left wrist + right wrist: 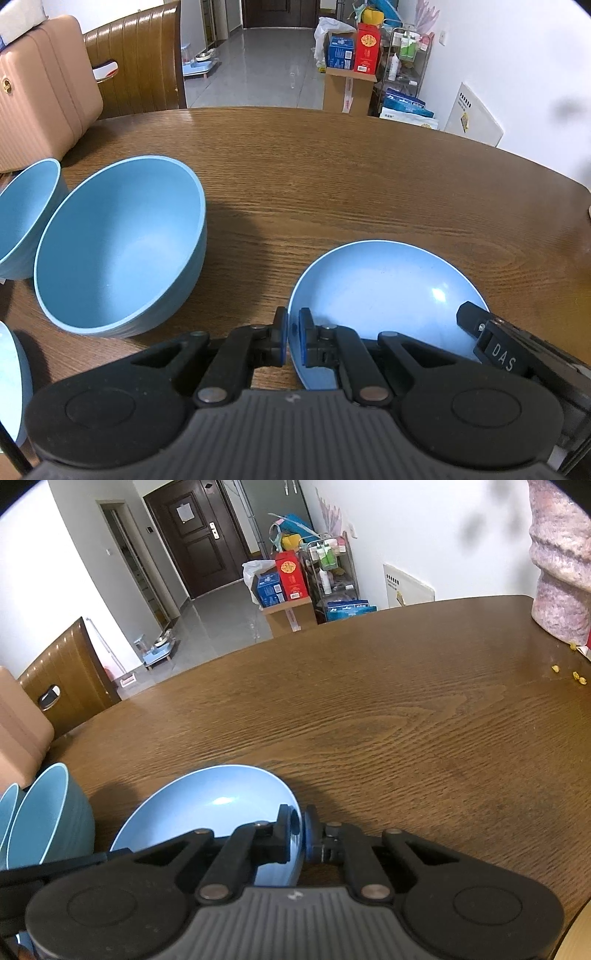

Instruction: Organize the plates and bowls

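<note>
**Two-gripper plate hold, slip risk**

Pinching opposite rims, left gripper (292, 332) and right gripper (300, 827) both clamp the blue plate (384, 291) tilted just over the table (369, 177). Uneven pulls could twist it loose; nearest bowl (122, 247) sits close.

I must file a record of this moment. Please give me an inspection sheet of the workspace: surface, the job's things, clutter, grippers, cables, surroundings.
Surface: wooden table, brown, grain visible.
Job's things: blue plate gripped on both sides; large blue bowl upright to its left; second blue bowl beside that one.
Clutter: yellow crumbs near the far right edge; pink textured object stands there.
Grippers: left gripper shut on the plate's left rim; right gripper shut on its right rim.
Cables: nothing seen.
Surroundings: brown chair, pink case, red box, dark door.
</note>
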Demonstrator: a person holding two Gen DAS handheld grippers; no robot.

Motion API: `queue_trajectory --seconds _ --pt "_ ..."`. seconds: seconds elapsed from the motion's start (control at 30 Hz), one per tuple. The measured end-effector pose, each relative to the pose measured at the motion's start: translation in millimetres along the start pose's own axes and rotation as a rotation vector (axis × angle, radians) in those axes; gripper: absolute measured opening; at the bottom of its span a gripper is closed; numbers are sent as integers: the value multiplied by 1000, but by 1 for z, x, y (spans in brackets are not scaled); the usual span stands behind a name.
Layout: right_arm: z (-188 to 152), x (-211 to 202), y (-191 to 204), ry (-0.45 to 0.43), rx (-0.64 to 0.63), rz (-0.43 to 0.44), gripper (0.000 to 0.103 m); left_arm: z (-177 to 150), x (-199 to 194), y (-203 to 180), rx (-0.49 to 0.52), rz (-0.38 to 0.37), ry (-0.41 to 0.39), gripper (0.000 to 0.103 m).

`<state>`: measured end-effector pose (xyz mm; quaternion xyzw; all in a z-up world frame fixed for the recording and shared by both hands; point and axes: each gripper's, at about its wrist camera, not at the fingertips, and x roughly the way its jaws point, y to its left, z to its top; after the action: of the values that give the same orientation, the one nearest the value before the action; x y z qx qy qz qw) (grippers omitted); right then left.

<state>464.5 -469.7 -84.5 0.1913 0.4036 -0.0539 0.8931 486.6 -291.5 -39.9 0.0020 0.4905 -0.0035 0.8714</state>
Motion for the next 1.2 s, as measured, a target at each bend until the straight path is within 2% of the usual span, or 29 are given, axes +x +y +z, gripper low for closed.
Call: queue_trajectory --seconds 0.33,0.47,0.53,0.63,0.87,0.93,1.2 --pt "-2 10 1 42 -10 -12 9 -1 11 2 -4 9 42 7" --pt "-3 10 -2 45 8 -6 10 1 15 8 -39 -7 68 8" --pt "-3 11 -3 54 9 -17 20 5 16 10 -48 -4 68 8" --pt "-3 12 -4 59 15 -32 21 6 16 11 -56 -3 66 9" --pt "-4 11 -3 73 7 -26 19 5 15 9 -43 6 52 8" --pt "-4 11 -6 75 18 -1 8 3 13 5 -30 8 41 7" --pt "-6 8 -7 66 29 15 7 3 5 2 -11 18 7 6"
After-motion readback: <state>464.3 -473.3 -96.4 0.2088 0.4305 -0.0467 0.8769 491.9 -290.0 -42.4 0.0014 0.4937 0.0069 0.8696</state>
